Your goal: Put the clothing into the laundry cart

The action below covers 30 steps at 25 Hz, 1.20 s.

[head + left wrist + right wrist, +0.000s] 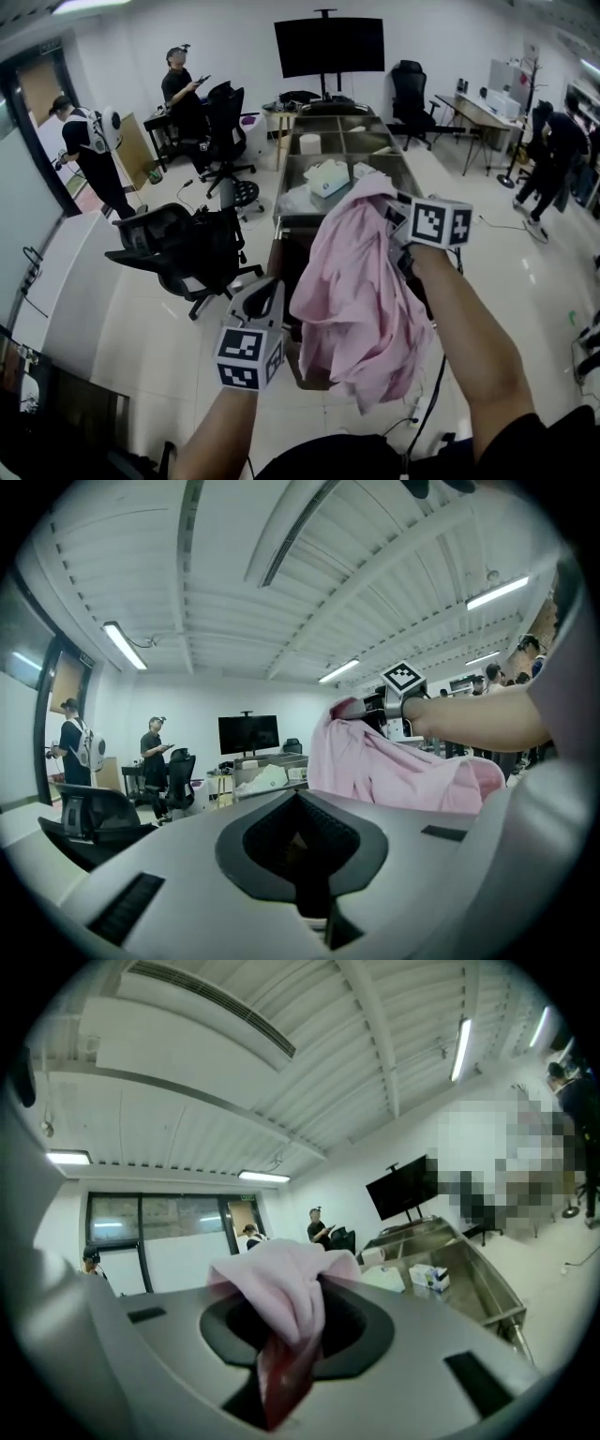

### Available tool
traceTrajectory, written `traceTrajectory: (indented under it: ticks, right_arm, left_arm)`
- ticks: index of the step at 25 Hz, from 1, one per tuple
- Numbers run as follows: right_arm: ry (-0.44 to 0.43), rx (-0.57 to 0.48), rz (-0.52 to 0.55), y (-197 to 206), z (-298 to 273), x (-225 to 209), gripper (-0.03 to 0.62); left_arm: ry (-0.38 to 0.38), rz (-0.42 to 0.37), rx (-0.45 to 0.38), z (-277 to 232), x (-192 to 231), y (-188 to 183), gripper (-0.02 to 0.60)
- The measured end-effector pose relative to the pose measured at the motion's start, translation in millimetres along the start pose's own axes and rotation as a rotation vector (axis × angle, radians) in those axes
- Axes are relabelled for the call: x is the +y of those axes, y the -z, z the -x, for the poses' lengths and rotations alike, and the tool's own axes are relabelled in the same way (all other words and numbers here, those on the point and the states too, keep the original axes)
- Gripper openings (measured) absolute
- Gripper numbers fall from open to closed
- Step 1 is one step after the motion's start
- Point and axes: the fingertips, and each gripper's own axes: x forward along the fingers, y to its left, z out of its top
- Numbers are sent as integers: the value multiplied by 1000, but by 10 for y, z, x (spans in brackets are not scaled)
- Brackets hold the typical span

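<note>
Over the bin, head view: the right gripper (392,214) is clamped on the pink garment (361,291). The garment hangs in loose folds above a dark open bin (284,258), judged to be the laundry cart. Whether the cloth touches its rim cannot be told.
Head view, left side: the left gripper (265,292) hovers just beside the cloth, apart from it. A steel table (323,157) stands beyond, and an office chair (187,248) is off to the left.
Left gripper view: the jaws are together with nothing between them. The garment (384,766) hangs ahead to the right.
Right gripper view: the jaws are closed on a bunched fold of the garment (281,1283), and only a small pinch is held.
Risk, slip: a swing could tug that small pinch free, dropping the cloth on the floor.
Risk, drape: a release too near the rim would likely leave the trailing folds outside the cart.
</note>
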Motion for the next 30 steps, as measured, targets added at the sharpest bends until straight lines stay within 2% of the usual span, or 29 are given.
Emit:
traceTrajectory:
  ticks: [2, 5, 7, 10, 14, 17, 19, 22, 30]
  right_arm:
    - [33, 84, 23, 234, -96, -188, 119]
    - [67, 242, 52, 677, -195, -387, 207]
    - [79, 348, 50, 969, -198, -484, 227]
    - [107, 487, 36, 1381, -157, -643, 227]
    - [152, 597, 17, 1826, -82, -812, 227]
    - [143, 778, 36, 2194, 22, -855, 229]
    - [135, 841, 27, 2290, 115, -861, 229]
    - [143, 837, 10, 2240, 217, -876, 227]
    - [164, 666, 19, 1833, 437, -564, 227]
  left_arm:
    - [-13, 3, 17, -64, 17, 43, 0]
    - [-33, 15, 32, -113, 57, 106, 0]
    - [-36, 21, 35, -140, 52, 130, 0]
    - [-28, 22, 39, -171, -6, 172, 0]
    - [-7, 28, 56, -163, -89, 255, 0]
    - [1, 22, 63, -131, -90, 272, 0]
    - [6, 22, 61, -115, -94, 272, 0]
    - [17, 21, 63, -114, -109, 287, 0]
    - [84, 14, 58, -34, -248, 307, 0]
